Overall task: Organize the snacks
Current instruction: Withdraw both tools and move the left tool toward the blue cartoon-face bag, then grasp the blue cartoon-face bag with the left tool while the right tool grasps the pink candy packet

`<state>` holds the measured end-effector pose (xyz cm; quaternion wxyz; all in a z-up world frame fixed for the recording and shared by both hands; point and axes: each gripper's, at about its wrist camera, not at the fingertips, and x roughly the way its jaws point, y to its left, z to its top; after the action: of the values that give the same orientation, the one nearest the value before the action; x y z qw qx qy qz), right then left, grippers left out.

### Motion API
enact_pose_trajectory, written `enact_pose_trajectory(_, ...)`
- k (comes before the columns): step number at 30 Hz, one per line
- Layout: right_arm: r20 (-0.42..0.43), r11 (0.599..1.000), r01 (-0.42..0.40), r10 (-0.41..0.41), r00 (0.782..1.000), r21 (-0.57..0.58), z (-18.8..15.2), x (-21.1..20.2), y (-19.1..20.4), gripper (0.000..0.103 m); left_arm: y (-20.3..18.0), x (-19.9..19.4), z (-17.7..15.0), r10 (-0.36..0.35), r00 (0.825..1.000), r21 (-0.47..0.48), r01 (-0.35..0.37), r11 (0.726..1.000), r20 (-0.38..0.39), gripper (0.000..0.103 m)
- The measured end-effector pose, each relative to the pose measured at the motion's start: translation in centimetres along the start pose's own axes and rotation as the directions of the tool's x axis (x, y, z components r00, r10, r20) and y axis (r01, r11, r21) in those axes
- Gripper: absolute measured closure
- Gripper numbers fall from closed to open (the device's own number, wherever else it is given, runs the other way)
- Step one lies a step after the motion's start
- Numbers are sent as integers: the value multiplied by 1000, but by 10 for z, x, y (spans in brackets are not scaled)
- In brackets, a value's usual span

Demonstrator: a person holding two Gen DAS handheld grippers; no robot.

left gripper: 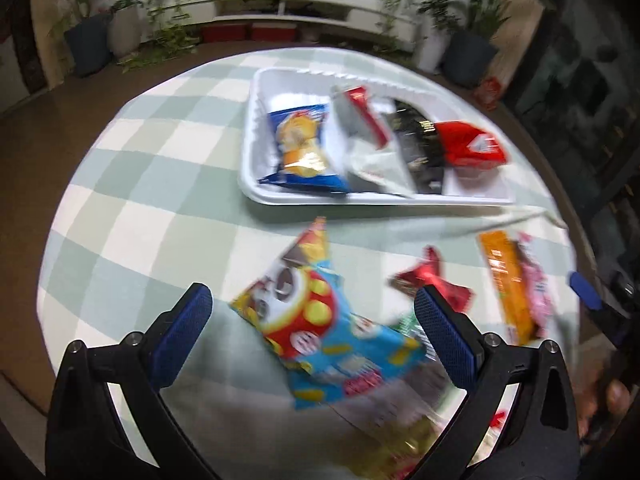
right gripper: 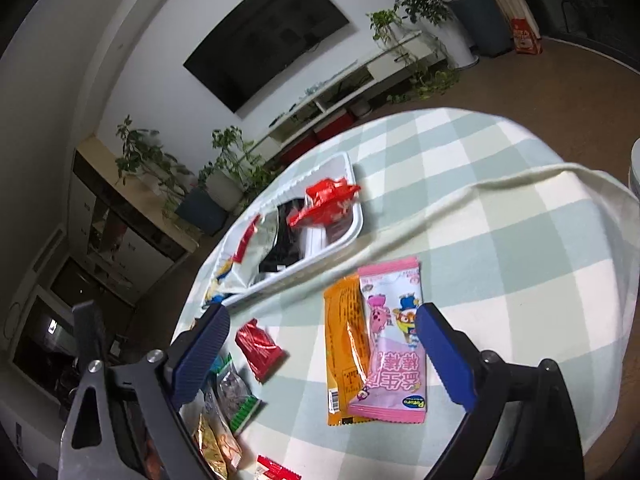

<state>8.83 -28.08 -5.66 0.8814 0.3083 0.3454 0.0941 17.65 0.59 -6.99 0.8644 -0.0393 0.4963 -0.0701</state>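
Observation:
A white tray [left gripper: 256,120] on the checked tablecloth holds a blue chip bag [left gripper: 304,148], a silver packet, a black packet and a red packet [left gripper: 472,144]. My left gripper [left gripper: 312,332] is open above a blue cartoon snack bag [left gripper: 320,332] lying between its fingers. A small red packet [left gripper: 432,280] and an orange bar [left gripper: 508,280] lie to its right. My right gripper [right gripper: 320,356] is open over the orange bar [right gripper: 346,340] and a pink packet [right gripper: 390,344]. The tray [right gripper: 356,224] is beyond it, and the small red packet [right gripper: 258,346] is nearer.
More loose snack packets [right gripper: 224,412] lie near my right gripper's left finger. A fold in the tablecloth [right gripper: 480,196] runs across the table. The round table's edge drops to a brown floor. Potted plants [left gripper: 88,40] and a TV shelf stand behind.

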Motion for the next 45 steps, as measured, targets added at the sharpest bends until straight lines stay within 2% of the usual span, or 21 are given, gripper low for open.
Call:
enact_pose_trajectory(4,-16,1000,-5,5,1000,2,-2,-1,-5,6,10,17,-1,16,999,-17,-17,1000,-31,0)
enact_pose_trajectory(6,-25,1000,-1,1,1000,3,-2,1,-6,6,18,16,-2,-10,1000,-26,9,1000,-24,1)
enact_pose_trajectory(7,-28,1000,-1,1,1000,2,-2,2,-6,6,21,14,-3,1,1000,-19,-1,1000,-14,1)
enact_pose_trajectory(9,-32,1000,4,-4,999,-9,-3,3,-5,6,25,10,-5,2,1000,-1,-2,1000,1,5)
enact_pose_trajectory(11,-36,1000,14,-15,999,-23,-4,4,-3,6,32,4,-9,-12,1000,10,12,1000,7,16)
enact_pose_trajectory(14,-28,999,24,-25,999,-37,-5,2,0,6,42,0,-16,-70,998,17,70,997,-4,26)
enact_pose_trajectory(19,12,990,94,-94,996,-101,-6,-3,7,6,36,0,-22,-84,996,69,86,994,-25,26)
enact_pose_trajectory(23,63,974,179,-172,983,-138,-5,-11,7,6,22,12,-19,-29,997,138,39,990,-73,26)
enact_pose_trajectory(25,62,968,211,-204,977,-136,-4,-11,3,7,20,14,-19,-23,998,154,32,988,-60,26)
enact_pose_trajectory(26,52,968,213,-208,977,-131,-4,-10,1,10,21,14,-20,-36,998,144,43,989,-49,38)
enact_pose_trajectory(27,30,969,208,-206,978,-131,-4,-7,-1,13,23,14,-21,-53,998,135,59,989,-44,46)
enact_pose_trajectory(29,-10,963,220,-225,974,-154,-6,0,-1,17,27,11,-23,-71,997,128,74,989,-28,53)
enact_pose_trajectory(31,-54,955,222,-237,970,-194,-10,9,2,27,29,8,-25,-74,997,135,75,988,-16,58)
enact_pose_trajectory(32,-71,952,217,-237,969,-215,-12,13,4,31,31,7,-25,-79,997,132,80,988,-13,59)
enact_pose_trajectory(35,-84,939,245,-271,959,-240,-16,18,4,32,37,2,-27,-91,996,122,91,988,-7,59)
enact_pose_trajectory(39,-105,944,258,-284,953,-206,-15,22,-5,33,43,-3,-31,-113,994,115,112,987,0,59)
enact_pose_trajectory(43,-108,928,285,-317,942,-240,-17,30,-4,34,43,-5,-34,-144,990,110,142,984,11,59)
enact_pose_trajectory(45,-102,917,301,-336,936,-261,-15,33,-3,39,45,-6,-36,-158,987,99,156,983,15,59)
